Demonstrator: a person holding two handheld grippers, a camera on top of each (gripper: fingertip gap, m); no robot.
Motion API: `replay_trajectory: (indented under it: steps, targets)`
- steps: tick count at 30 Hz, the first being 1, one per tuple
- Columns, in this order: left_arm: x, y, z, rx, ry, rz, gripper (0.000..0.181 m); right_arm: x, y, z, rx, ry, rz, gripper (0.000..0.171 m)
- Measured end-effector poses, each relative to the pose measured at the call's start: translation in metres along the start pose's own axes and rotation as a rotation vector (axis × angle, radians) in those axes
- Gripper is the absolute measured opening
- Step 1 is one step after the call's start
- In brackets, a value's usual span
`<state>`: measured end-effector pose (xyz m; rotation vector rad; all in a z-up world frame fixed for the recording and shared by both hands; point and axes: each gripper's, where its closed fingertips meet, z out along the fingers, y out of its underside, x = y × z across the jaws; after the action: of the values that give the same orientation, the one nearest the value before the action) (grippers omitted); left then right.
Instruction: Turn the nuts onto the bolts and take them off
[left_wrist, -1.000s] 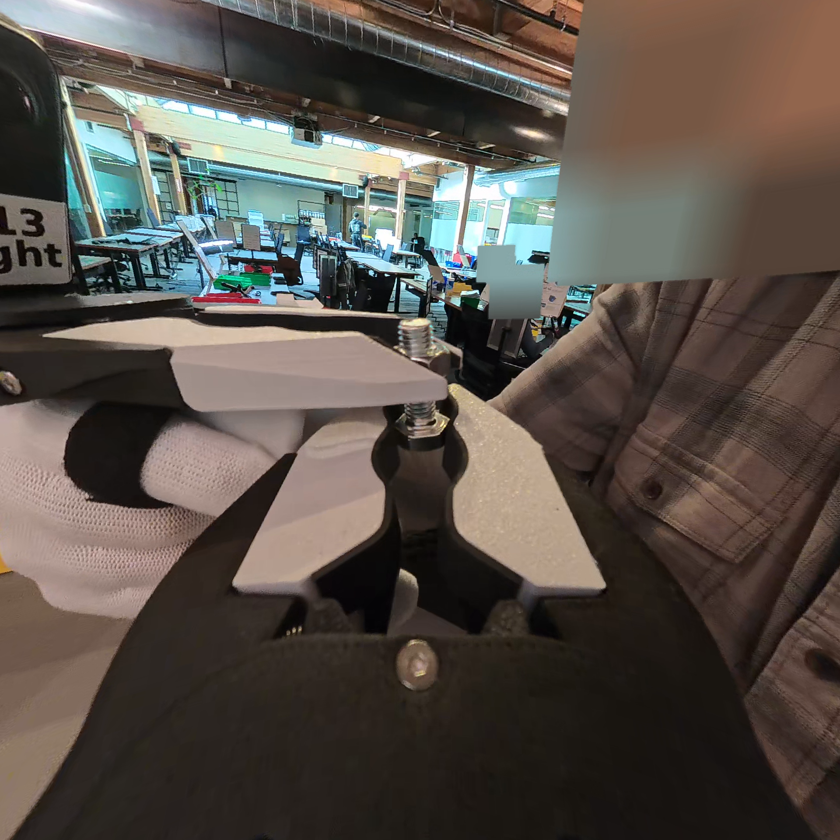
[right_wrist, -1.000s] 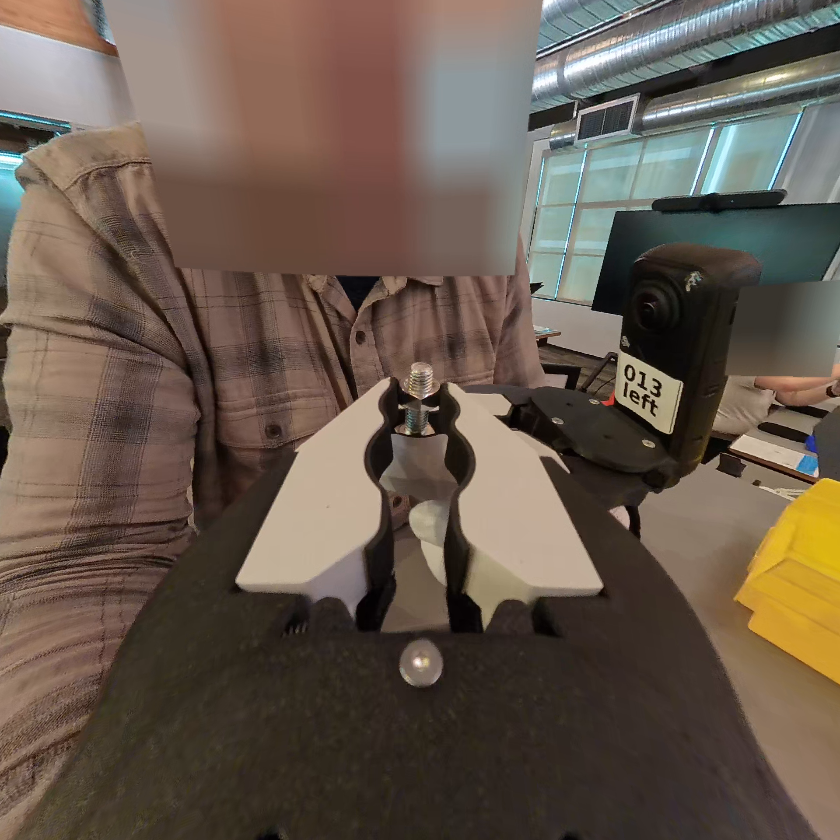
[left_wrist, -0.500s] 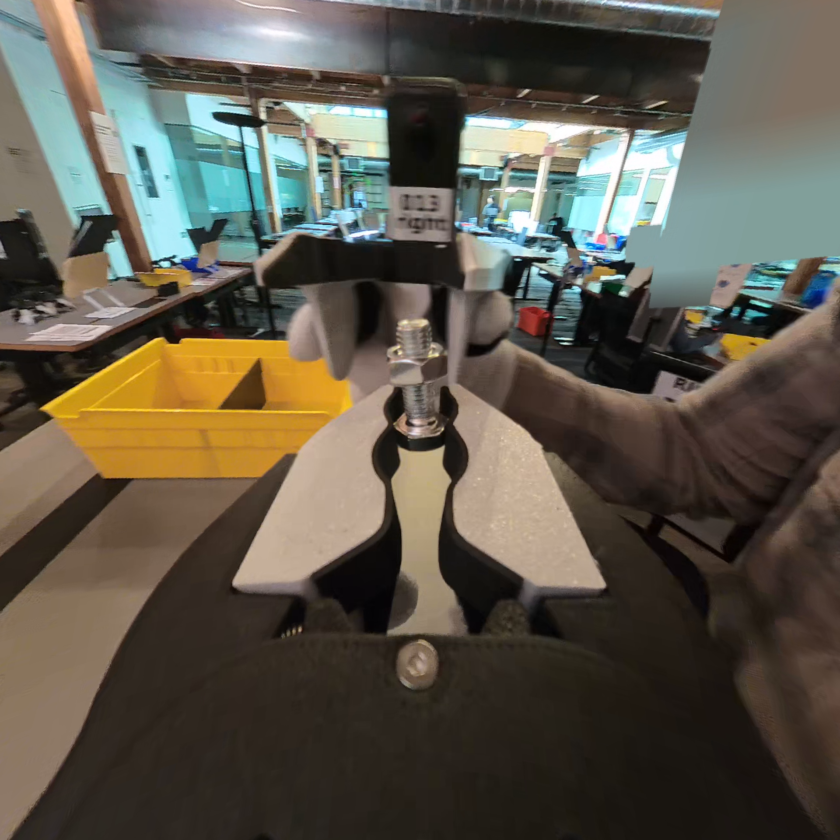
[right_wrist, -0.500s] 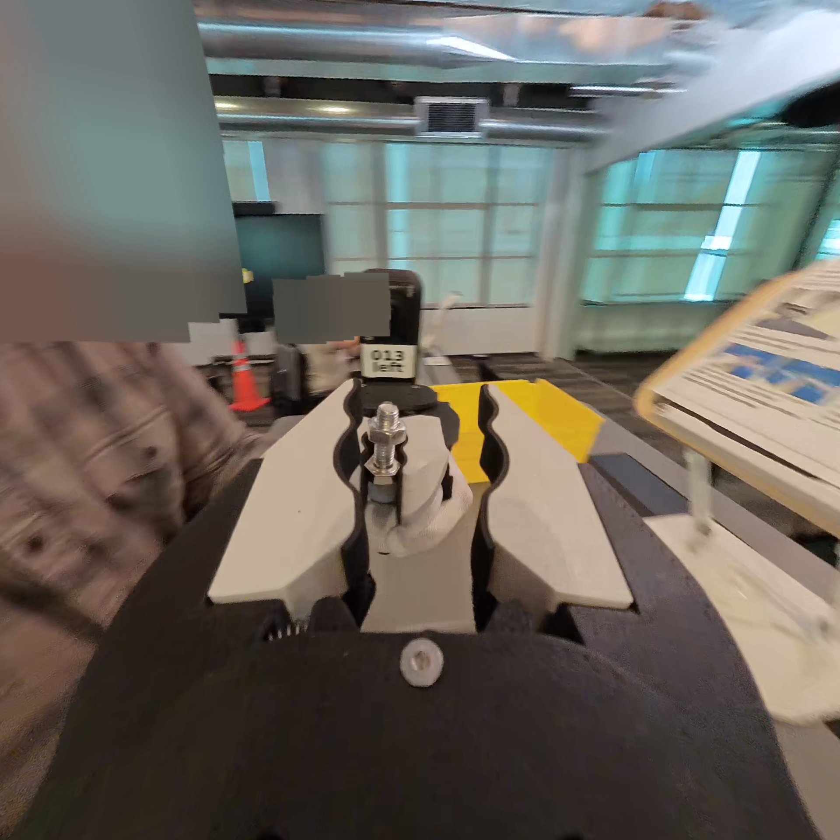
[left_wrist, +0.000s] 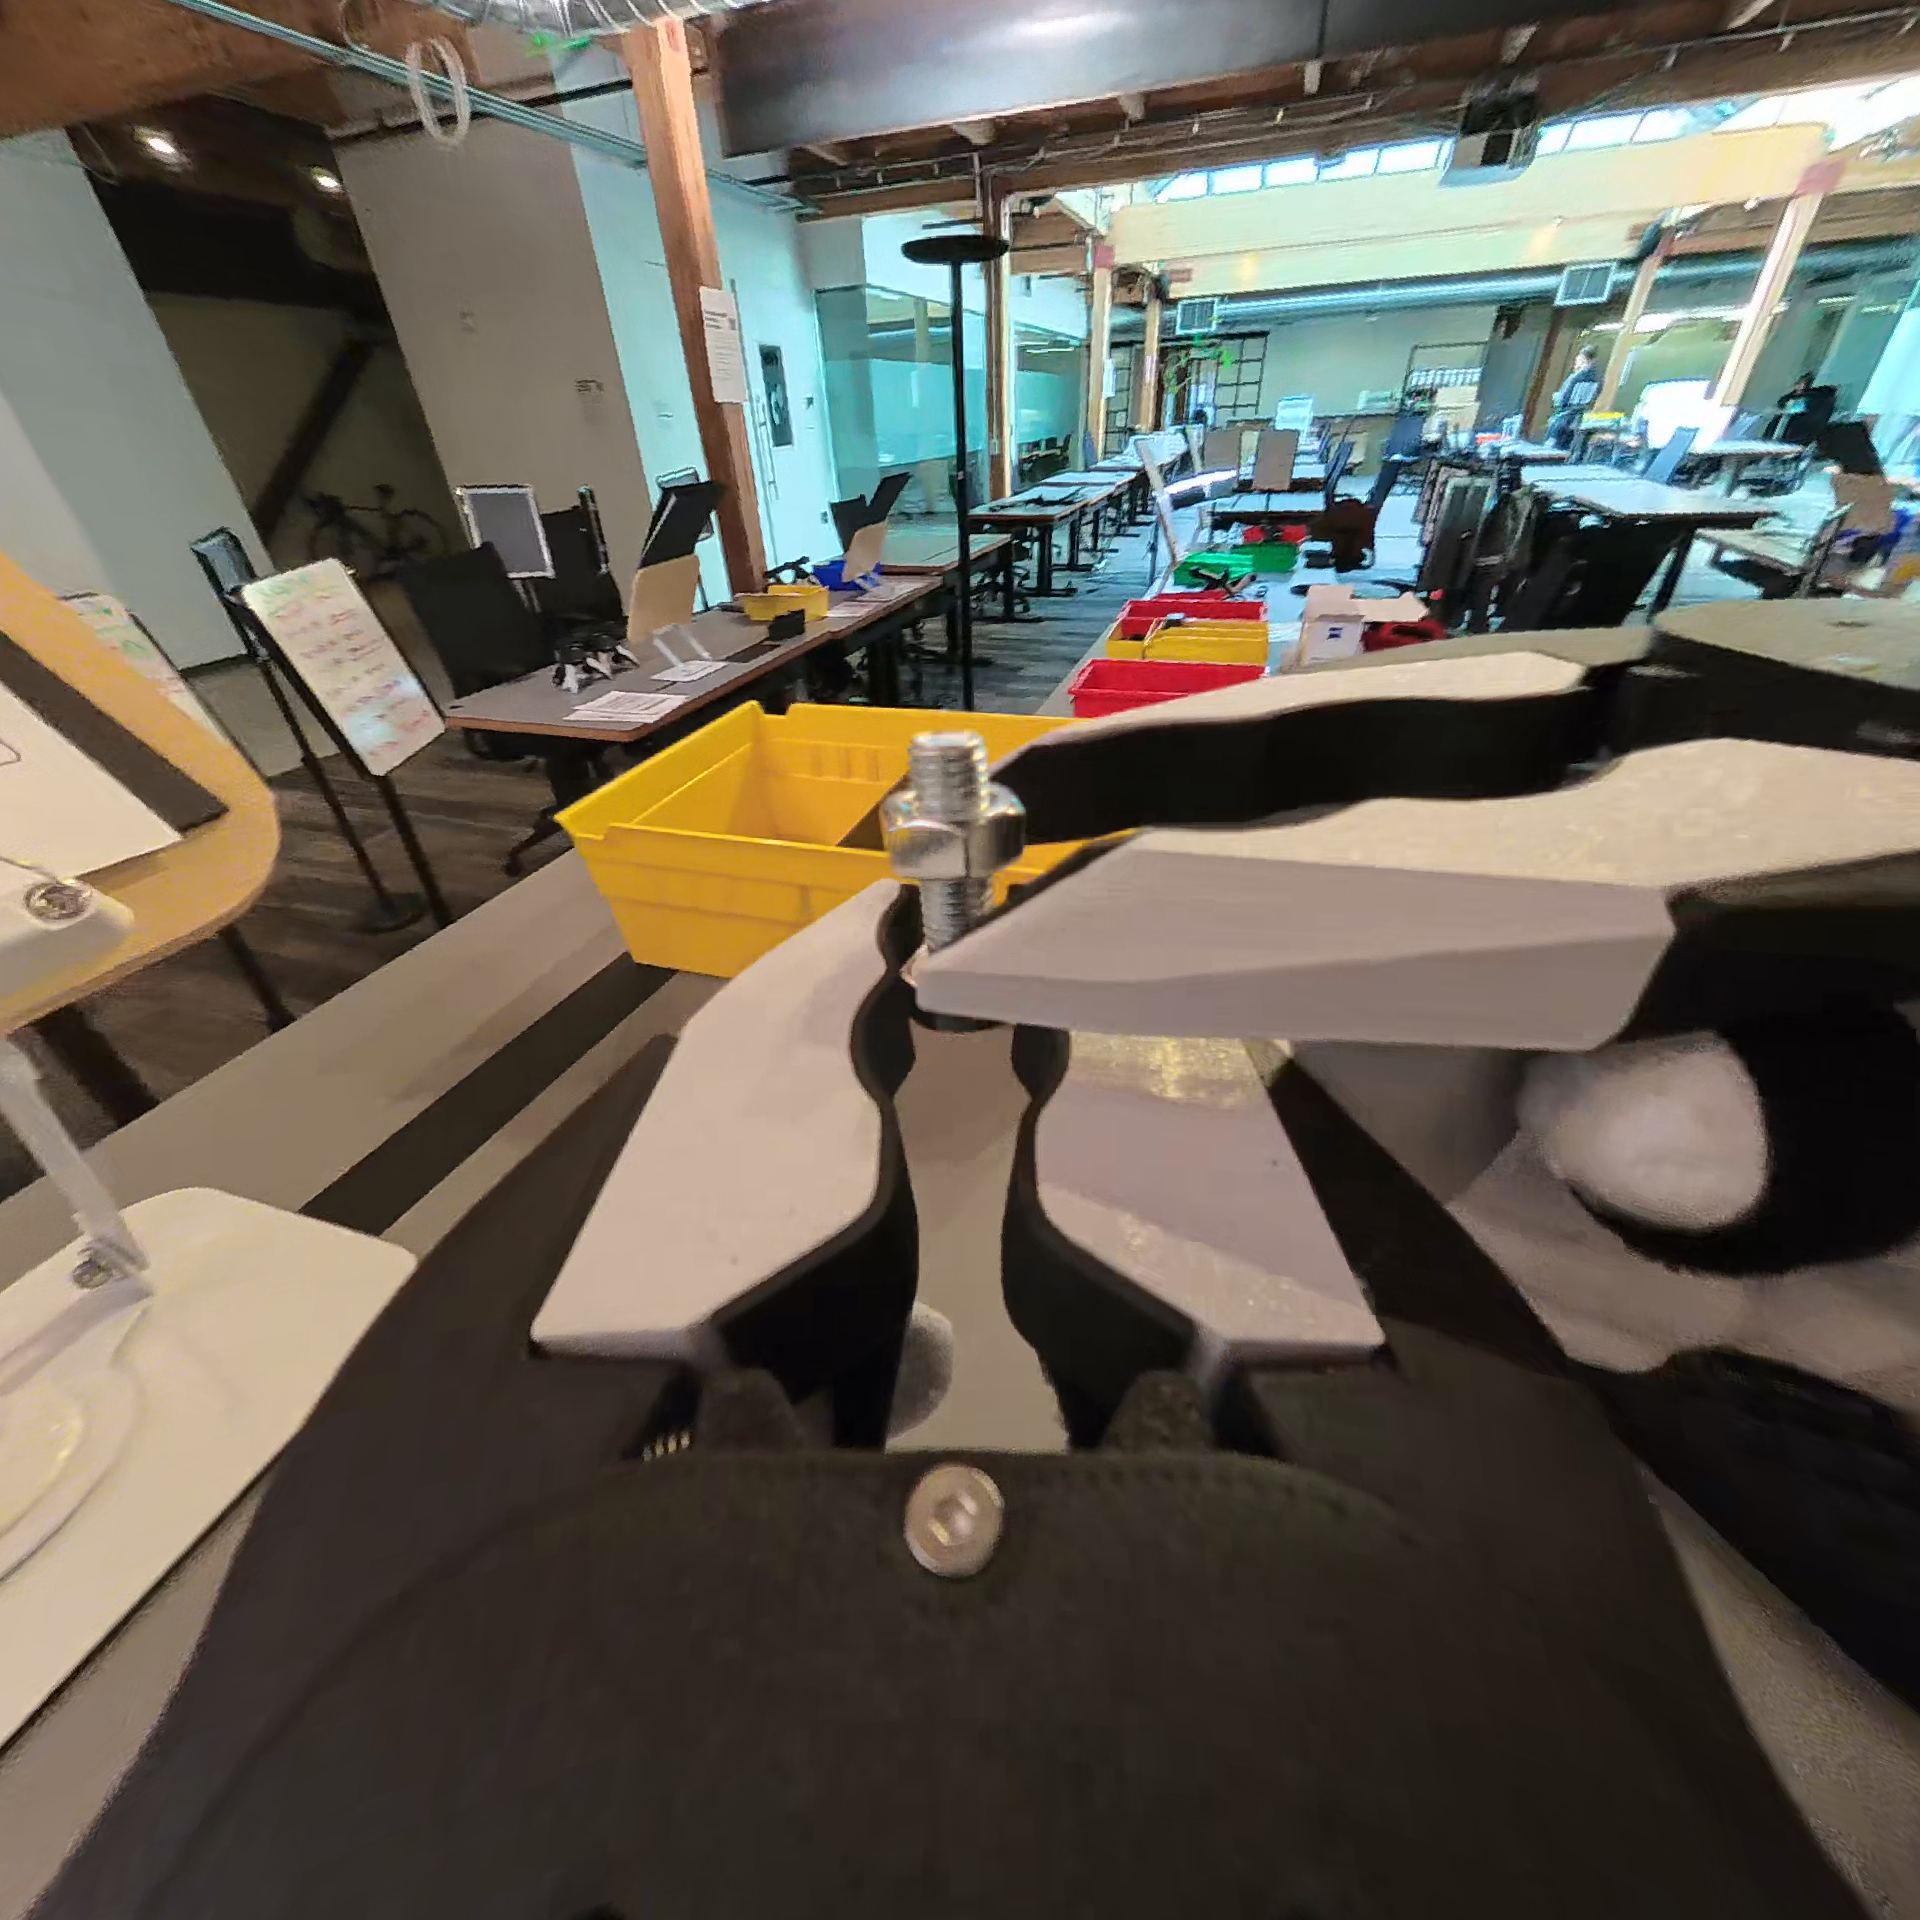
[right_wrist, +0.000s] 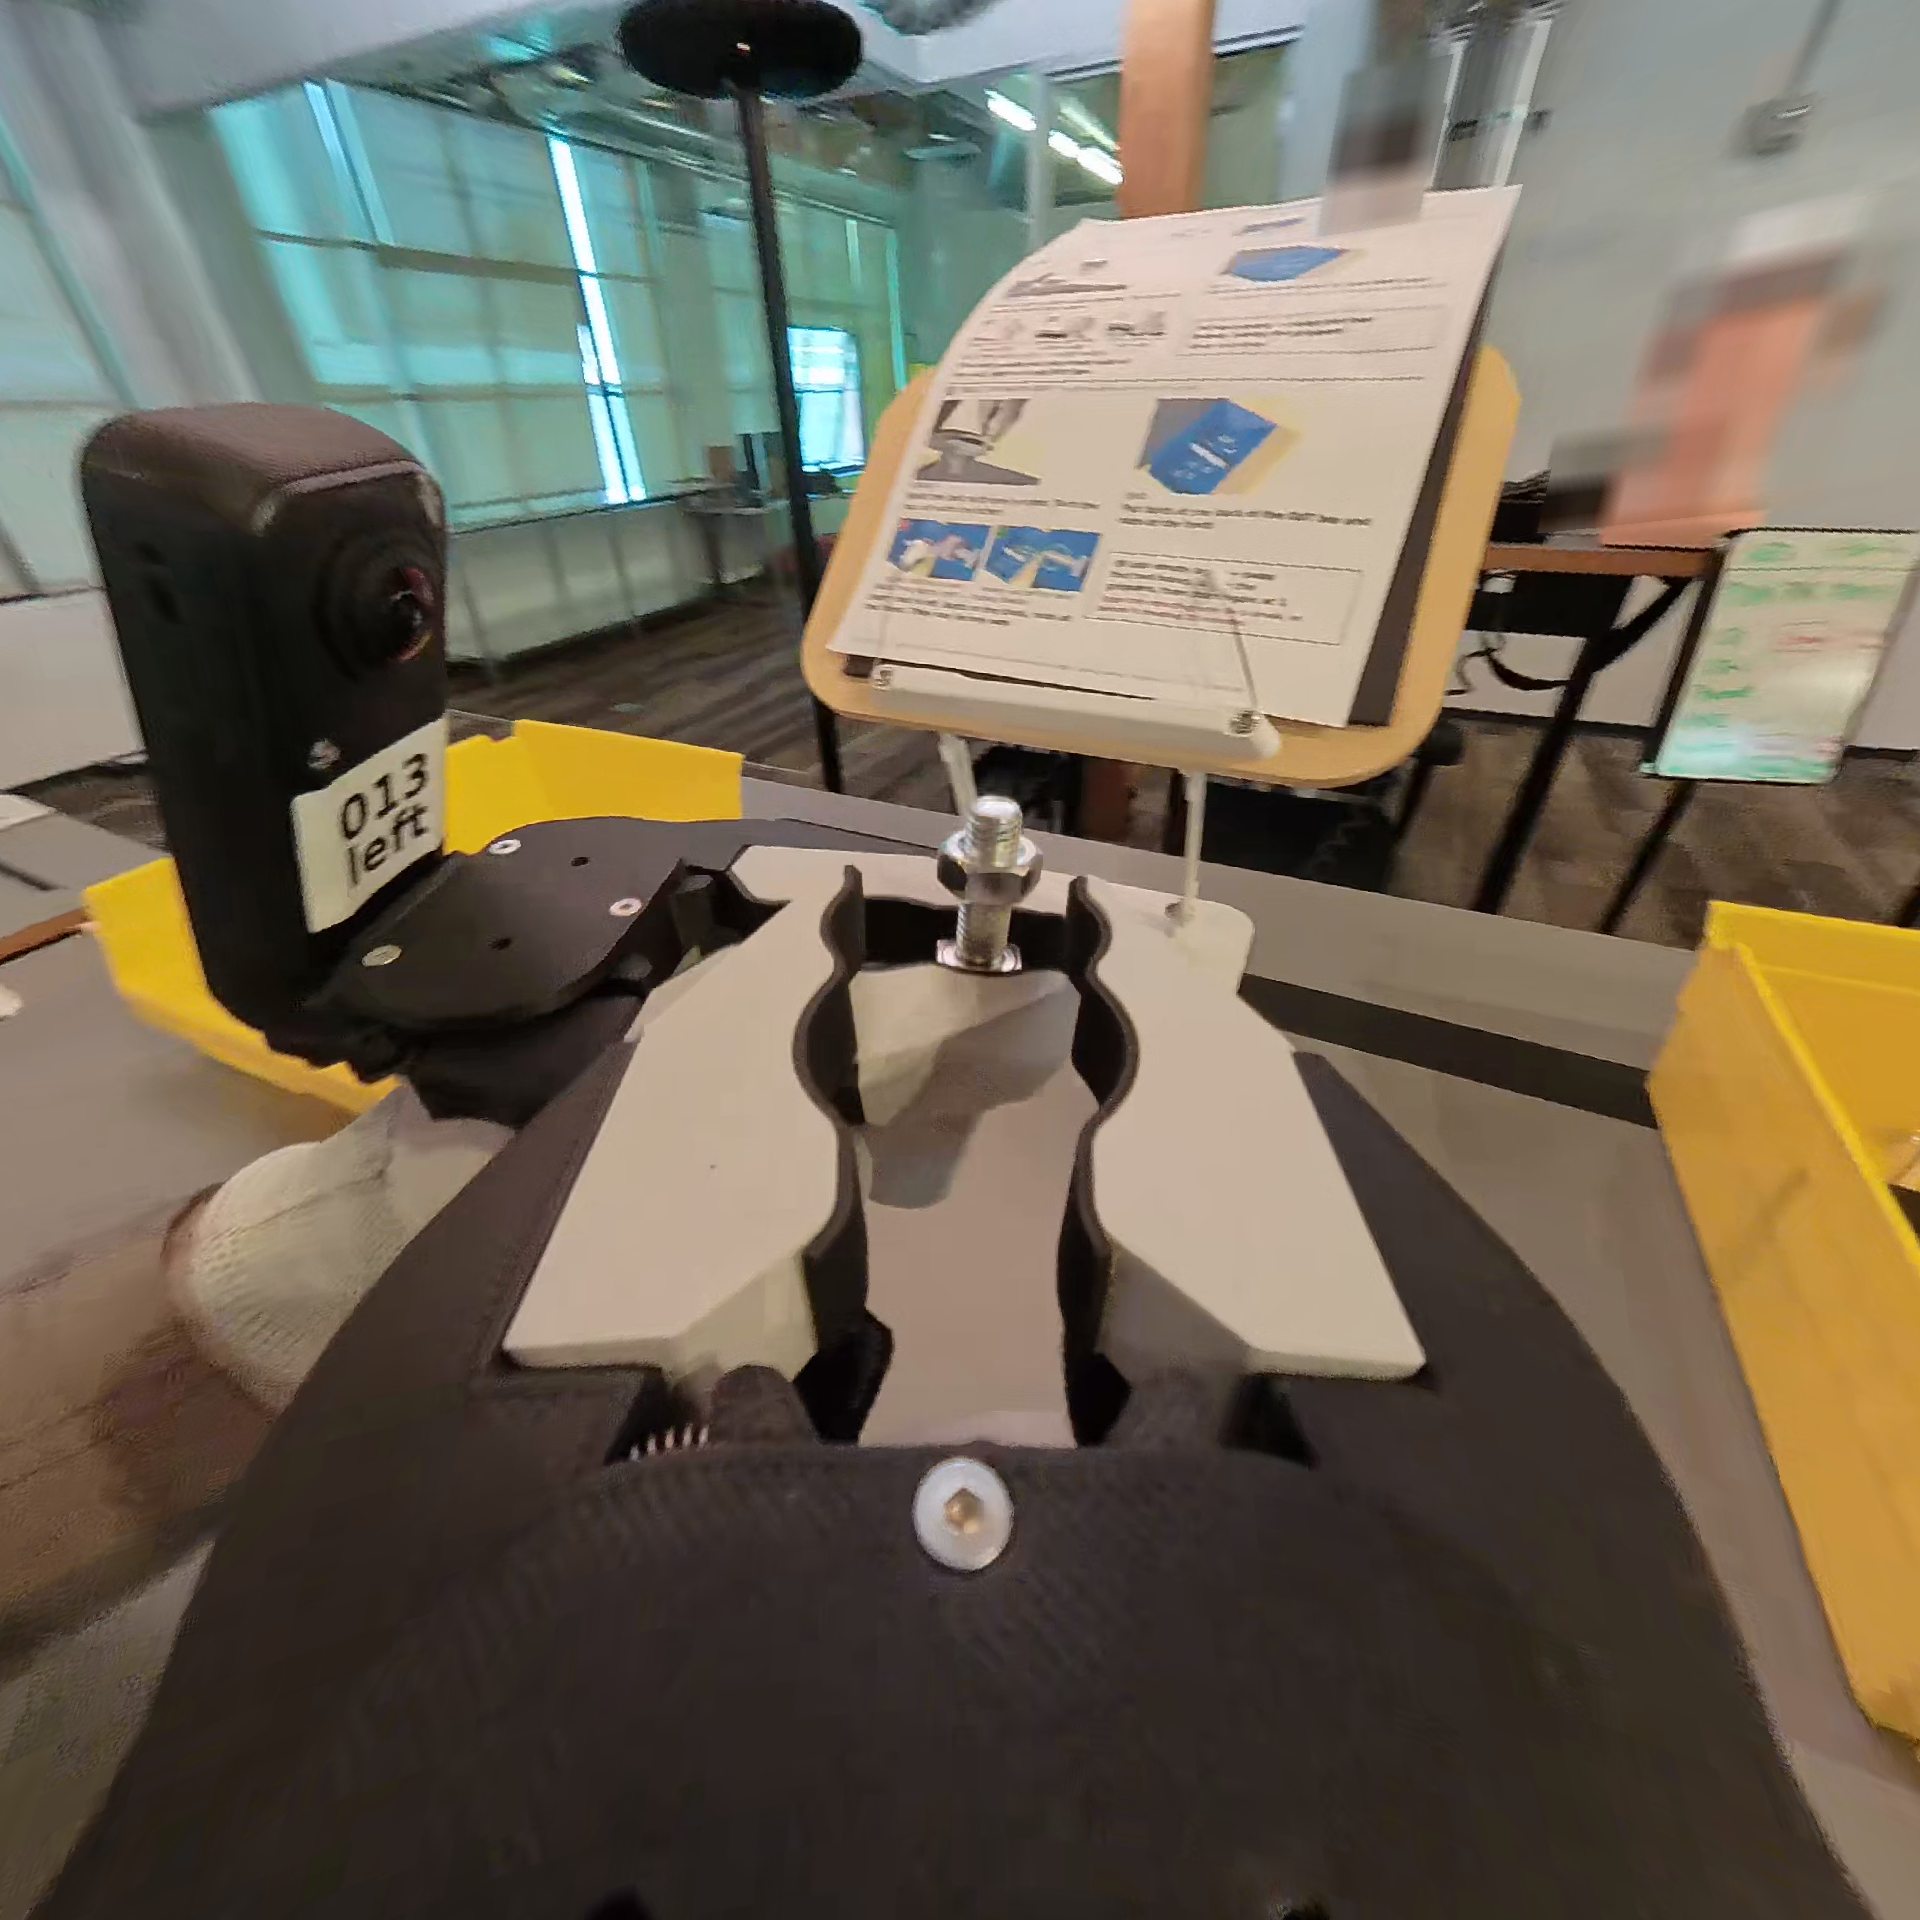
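The grey table (right_wrist: 1455, 966) runs wide at 12 o'clock of both grippers, its far edge giving way to open floor; a document stand (right_wrist: 1143, 499) rises at 1 o'clock in the right wrist view, and its white base (left_wrist: 156, 1351) sits at 8 o'clock in the left wrist view.

A yellow bin (left_wrist: 727, 831) lies at 11 o'clock beyond the left gripper (left_wrist: 951, 966), a dark divider inside it; whatever else it holds cannot be made out. A second yellow bin (right_wrist: 1797, 1195) borders the table at 3 o'clock in the right wrist view, its contents unclear.

The left gripper is closed on the lower end of the bolt (left_wrist: 948, 831), which stands upright at 12 o'clock between its tips. The right gripper (right_wrist: 977, 914) has its fingers parted to either side of the bolt and apart from it. In the left wrist view it reaches in from 3 o'clock, one finger above the other, their tips just beside the nut (left_wrist: 951, 826).

The nut sits partway down the thread, with thread showing above and below it.
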<state>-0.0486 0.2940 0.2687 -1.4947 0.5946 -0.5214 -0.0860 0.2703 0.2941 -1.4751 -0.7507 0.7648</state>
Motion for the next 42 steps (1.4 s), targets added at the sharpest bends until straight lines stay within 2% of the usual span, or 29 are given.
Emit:
replay_trajectory:
  steps: [4,11,17,30,42]
  targets:
    - [-0.004,0.002,0.001,0.004,-0.027,-0.005,0.015,0.006,0.0,0.002,0.006,0.075,-0.029,0.016]
    - [-0.005,0.003,0.001,-0.001,-0.03,0.003,0.015,0.006,0.0,0.003,0.015,0.054,-0.051,0.016]
    - [0.002,-0.003,-0.002,0.004,0.024,-0.019,0.015,0.004,-0.005,-0.001,0.02,-0.112,-0.063,0.016]
    - [0.027,-0.018,-0.009,0.01,0.171,-0.054,0.015,-0.009,-0.018,-0.024,0.008,-0.743,-0.06,0.015]
    - [0.087,-0.031,-0.01,0.039,0.41,-0.09,0.015,-0.018,-0.025,-0.082,0.062,-1.526,0.006,0.015]
